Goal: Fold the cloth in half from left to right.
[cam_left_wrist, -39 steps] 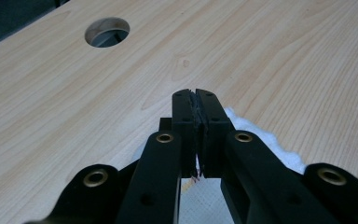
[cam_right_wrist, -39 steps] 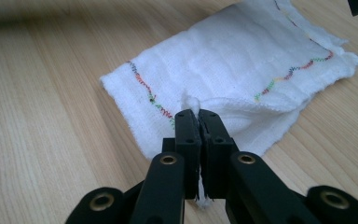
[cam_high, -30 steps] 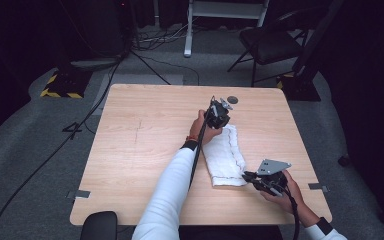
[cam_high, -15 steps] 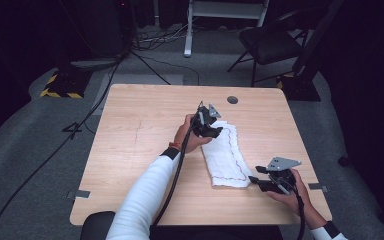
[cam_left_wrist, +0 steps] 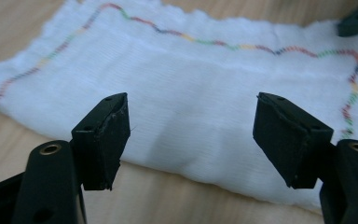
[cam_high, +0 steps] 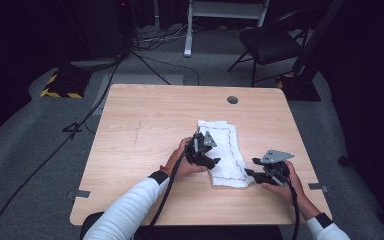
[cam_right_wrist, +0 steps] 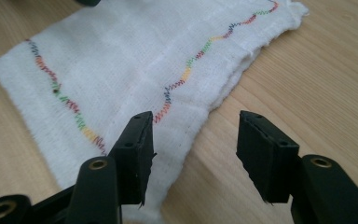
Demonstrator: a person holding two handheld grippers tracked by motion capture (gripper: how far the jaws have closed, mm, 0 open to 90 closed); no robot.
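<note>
Lying just right of centre in the high view, the white cloth (cam_high: 223,150) ran its long axis from the frame's upper left down toward the lower right. Both tools stood with jaws apart, holding nothing: the left gripper (cam_high: 211,161) touched the cloth's left long edge, while the right gripper (cam_high: 250,174) sat by its lower right corner, equally near
</note>
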